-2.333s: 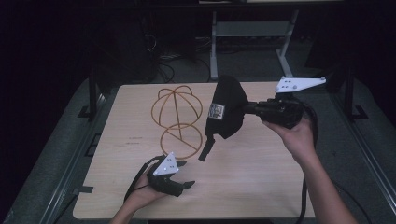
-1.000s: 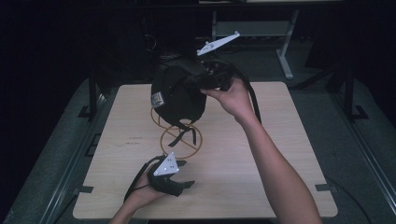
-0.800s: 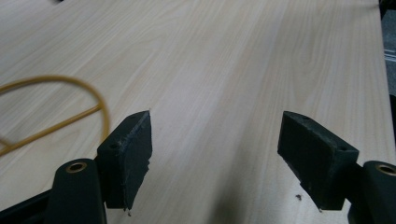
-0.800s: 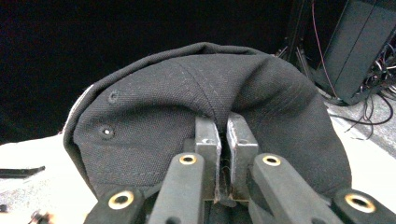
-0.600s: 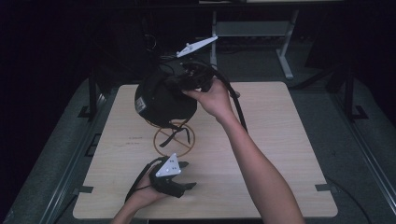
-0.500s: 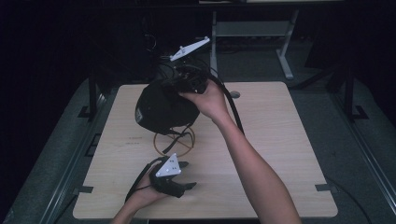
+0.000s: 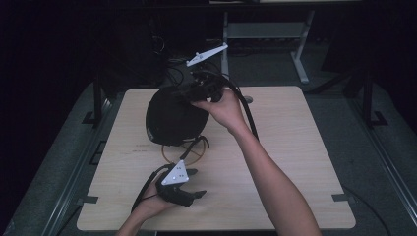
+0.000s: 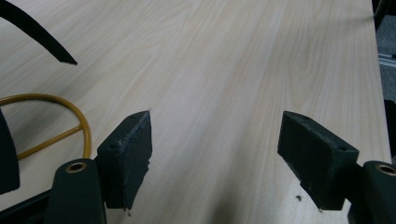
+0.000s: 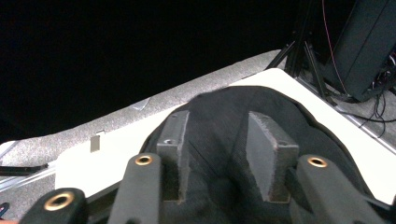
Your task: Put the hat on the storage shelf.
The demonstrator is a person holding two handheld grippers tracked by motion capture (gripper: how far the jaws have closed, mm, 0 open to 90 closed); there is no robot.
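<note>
Nearest the person, at about 6 o'clock on the bench [image 7: 295,147], the left gripper [image 7: 193,183] rests low in the left hand [image 7: 152,204], its grey plate on top. In the left gripper view its fingers [image 8: 128,158] stand spread wide with only bare wood between them; they hold nothing. Just beyond them, toward 11 o'clock from that gripper, lies the round base ring of a gold wire stand [image 7: 184,156], a curve of which also shows at the left edge of the left gripper view [image 8: 70,116].

Farther out, toward the bench's middle and slightly to 10 o'clock, a black fabric hat [image 7: 172,118] sits draped over the upper part of that stand, hiding the wire dome; thin dark straps dangle from its lower edge toward the ring. The right hand [image 7: 223,105] reaches in from 4 o'clock and holds the right gripper [image 7: 189,91] at the hat's top, on its 1 o'clock side. In the right gripper view the fingers [image 9: 268,154] are pinching a raised fold of the black cloth between them.

The hat lies straight ahead of and below the right fingers, its crown roughly over the stand's upright axis, so the right hand seems the one to finish settling it. The left gripper is near the ring but well apart from the hat. Beyond the bench are dark floor and a desk frame [image 7: 300,54].
</note>
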